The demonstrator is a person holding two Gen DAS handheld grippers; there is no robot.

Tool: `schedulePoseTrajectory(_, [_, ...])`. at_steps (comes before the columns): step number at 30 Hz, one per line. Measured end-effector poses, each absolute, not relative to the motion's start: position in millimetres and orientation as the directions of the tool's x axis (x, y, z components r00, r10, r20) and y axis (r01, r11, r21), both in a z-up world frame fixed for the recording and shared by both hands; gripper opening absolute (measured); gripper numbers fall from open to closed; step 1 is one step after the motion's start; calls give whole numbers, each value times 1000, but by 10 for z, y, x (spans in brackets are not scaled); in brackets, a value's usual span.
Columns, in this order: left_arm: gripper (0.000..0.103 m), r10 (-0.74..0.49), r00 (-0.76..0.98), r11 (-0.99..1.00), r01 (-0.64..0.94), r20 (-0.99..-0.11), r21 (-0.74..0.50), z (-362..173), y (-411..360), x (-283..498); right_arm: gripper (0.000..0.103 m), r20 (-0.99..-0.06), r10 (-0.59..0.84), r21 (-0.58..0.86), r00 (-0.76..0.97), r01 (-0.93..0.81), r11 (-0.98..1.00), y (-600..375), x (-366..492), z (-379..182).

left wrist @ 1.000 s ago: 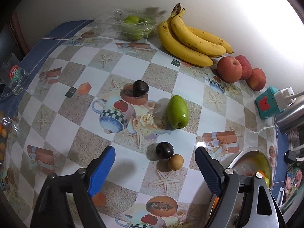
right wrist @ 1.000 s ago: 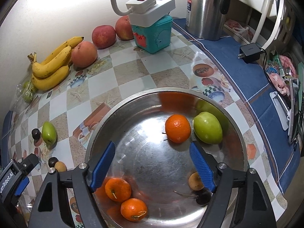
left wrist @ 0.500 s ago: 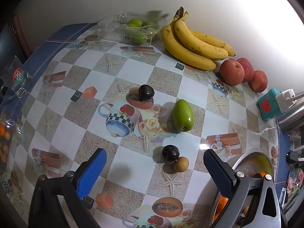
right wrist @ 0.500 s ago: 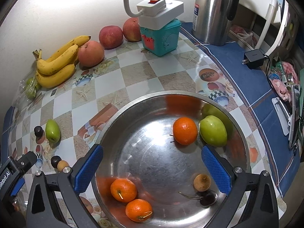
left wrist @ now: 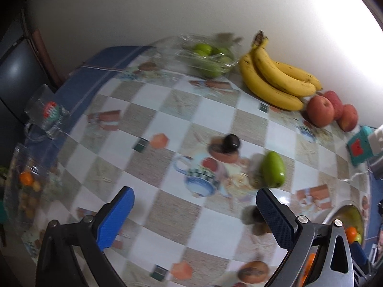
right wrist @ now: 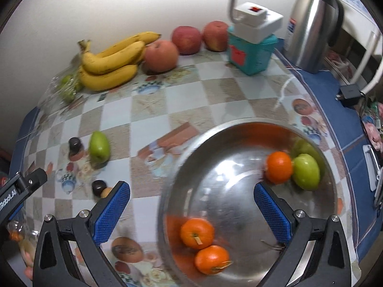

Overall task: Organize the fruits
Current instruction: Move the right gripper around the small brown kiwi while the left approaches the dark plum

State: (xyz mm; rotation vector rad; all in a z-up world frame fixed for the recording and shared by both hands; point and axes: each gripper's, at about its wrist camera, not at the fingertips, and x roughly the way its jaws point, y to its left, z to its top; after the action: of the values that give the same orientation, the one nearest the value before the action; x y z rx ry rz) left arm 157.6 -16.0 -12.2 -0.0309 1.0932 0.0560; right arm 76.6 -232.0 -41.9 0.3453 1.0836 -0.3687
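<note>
Both sets of jaws wide, empty. Left gripper (left wrist: 195,211) nearer the green mango (left wrist: 273,169), lying ahead-right, long axis running away.

The worktop (right wrist: 148,100) is covered by a glossy printed sheet, plastic by its look, on which glare is thrown. Beside it, the bowl (right wrist: 239,129) is made of polished metal, and the fruit inside is mirrored on its wall. Behind the bowl, a brushed-metal flask (right wrist: 308,31) with a dark plastic handle is seen, and next to the flask a glossy teal plastic box (right wrist: 251,55) carrying a white plastic power strip (right wrist: 257,22). The fingers (right wrist: 111,212) of the right gripper (right wrist: 191,211) are faced with blue pads of a fine rough dimpled texture, set in matt black plastic. Left of the bananas (left wrist: 275,76), clear glossy plastic is formed into a thin container (left wrist: 205,57).
</note>
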Motion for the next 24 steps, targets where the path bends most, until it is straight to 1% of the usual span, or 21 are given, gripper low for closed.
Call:
schedulePoseTrajectory(4, [103, 86, 469, 996, -72, -879, 60, -95, -19, 1603, 103, -896, -64, 131, 439, 400, 907, -2145, 821, -402])
schedulePoseTrajectory(9, [103, 123, 474, 992, -83, -872, 95, -70, 108, 1604, 103, -894, -28, 147, 447, 351, 925, -1959, 874, -402])
schedulePoseTrajectory(18, [103, 111, 467, 992, -109, -877, 67, -62, 239, 1605, 103, -872, 59, 208, 487, 257, 944, -1730, 956, -400])
schedulePoseTrajectory(21, [103, 94, 456, 993, -101, -885, 53, -92, 226, 1613, 103, -861, 97, 249, 499, 247, 936, -1737, 976, -417])
schedulePoseTrajectory(24, [103, 82, 443, 994, -95, -893, 44, -135, 196, 1623, 103, -862, 98, 249, 498, 246, 937, -1737, 1002, -455])
